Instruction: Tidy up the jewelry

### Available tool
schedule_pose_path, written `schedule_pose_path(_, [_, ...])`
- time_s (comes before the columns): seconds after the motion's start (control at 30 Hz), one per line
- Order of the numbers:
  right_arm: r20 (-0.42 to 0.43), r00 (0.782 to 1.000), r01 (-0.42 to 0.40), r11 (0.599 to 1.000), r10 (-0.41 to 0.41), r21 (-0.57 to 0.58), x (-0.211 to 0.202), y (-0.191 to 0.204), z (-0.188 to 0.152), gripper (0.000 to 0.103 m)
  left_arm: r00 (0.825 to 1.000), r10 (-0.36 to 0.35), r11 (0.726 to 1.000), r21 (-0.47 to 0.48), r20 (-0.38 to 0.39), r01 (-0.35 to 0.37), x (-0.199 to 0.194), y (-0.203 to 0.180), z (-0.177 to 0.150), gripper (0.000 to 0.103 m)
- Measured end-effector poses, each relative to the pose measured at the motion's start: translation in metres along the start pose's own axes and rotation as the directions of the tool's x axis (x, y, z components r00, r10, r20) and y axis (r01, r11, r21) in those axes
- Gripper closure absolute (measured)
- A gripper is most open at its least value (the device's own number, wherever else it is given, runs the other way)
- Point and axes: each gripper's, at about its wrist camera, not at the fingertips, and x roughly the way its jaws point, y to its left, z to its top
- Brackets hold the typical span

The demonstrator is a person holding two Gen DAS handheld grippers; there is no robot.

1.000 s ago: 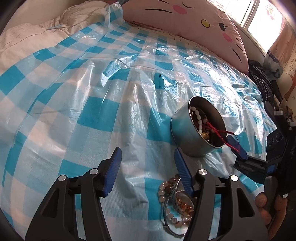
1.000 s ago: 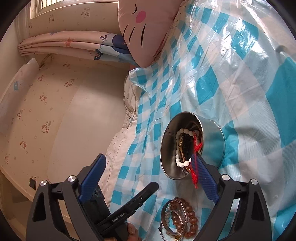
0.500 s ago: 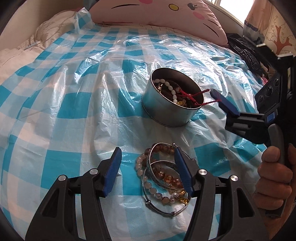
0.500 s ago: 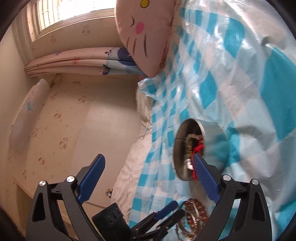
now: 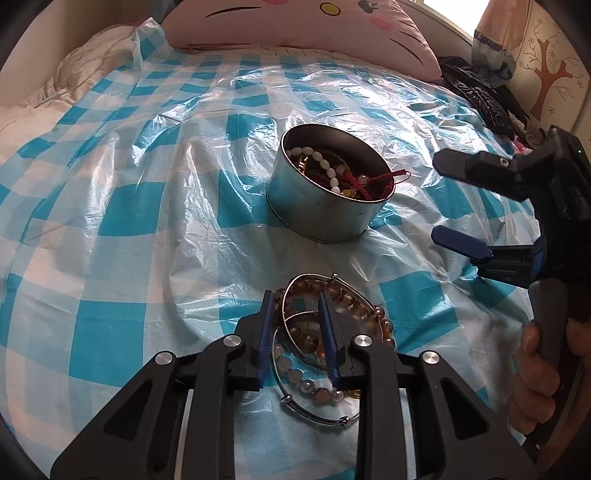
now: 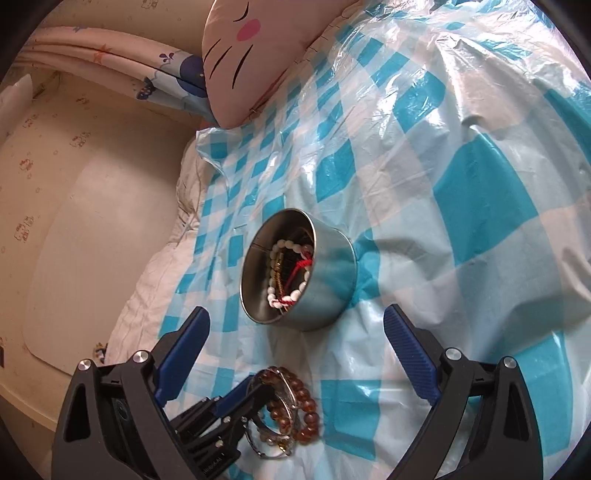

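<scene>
A round metal tin [image 5: 314, 210] stands on the blue-checked plastic sheet, holding white beads, a red cord and other jewelry. Nearer me lies a pile of bracelets [image 5: 354, 306]: amber beads, pale beads and thin silver bangles. My left gripper [image 5: 294, 297] points down over the pile, its jaws closing, with a bangle and amber beads squeezed between the blue pads. In the right wrist view the left gripper [image 6: 255, 391] clamps the edge of the bracelets [image 6: 299, 406]. My right gripper [image 6: 295, 314] is open and holds nothing, a short way back from the tin [image 6: 328, 280], and it shows at the right [image 5: 439, 197].
A pink cat-face pillow [image 5: 295, 22] lies at the head of the bed. White bedding [image 5: 44, 92] shows past the sheet's left edge. A black crumpled item [image 5: 476, 96] sits at the far right. A hand [image 5: 535, 373] grips the right gripper's handle. Wall and curtain [image 6: 92, 147] border the bed.
My left gripper slid over the bracelet pile and its jaws narrowed onto it. The right gripper drew back from the tin, leaving the red cord inside, and its view swung.
</scene>
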Motion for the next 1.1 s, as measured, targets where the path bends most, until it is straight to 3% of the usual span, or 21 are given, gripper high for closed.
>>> schedule_pose_path(0.17, [-0.035,0.995,0.090,0.993,-0.093,-0.076,-0.004,0.003,-0.019,0.012,0.999,-0.026,0.998,-0.058,0.019,0.027,-0.006,0.011,0.002,0.098])
schedule_pose_path(0.37, [-0.060,0.980,0.174,0.959,-0.192,-0.222,-0.007,0.021,-0.040,0.012,0.989,-0.110,0.955,-0.265,0.098,0.133,-0.016,0.055,0.006,0.098])
schedule_pose_path(0.6, [-0.141,0.980,0.053,0.871,-0.139,-0.489,0.010,0.074,-0.080,0.012,0.985,-0.095,0.928,-0.346,0.142,0.140,-0.019,0.075,0.006,0.098])
schedule_pose_path(1.0, [-0.247,0.945,0.032,0.811,-0.216,-0.585,0.059,0.085,-0.100,0.012,0.984,-0.087,0.931,-0.340,0.155,0.135,-0.023,0.075,0.006,0.098])
schedule_pose_path(1.03, [-0.250,0.943,0.032,0.807,-0.220,-0.590,0.062,0.085,-0.101,0.014,0.984,-0.086,0.931,-0.340,0.155,0.134,-0.023,0.075,0.006,0.098])
schedule_pose_path(1.1, [-0.250,0.941,0.035,0.799,-0.229,-0.600,0.065,0.085,-0.101,0.033,0.984,-0.085,0.931,-0.338,0.154,0.134,-0.023,0.075,0.006,0.098])
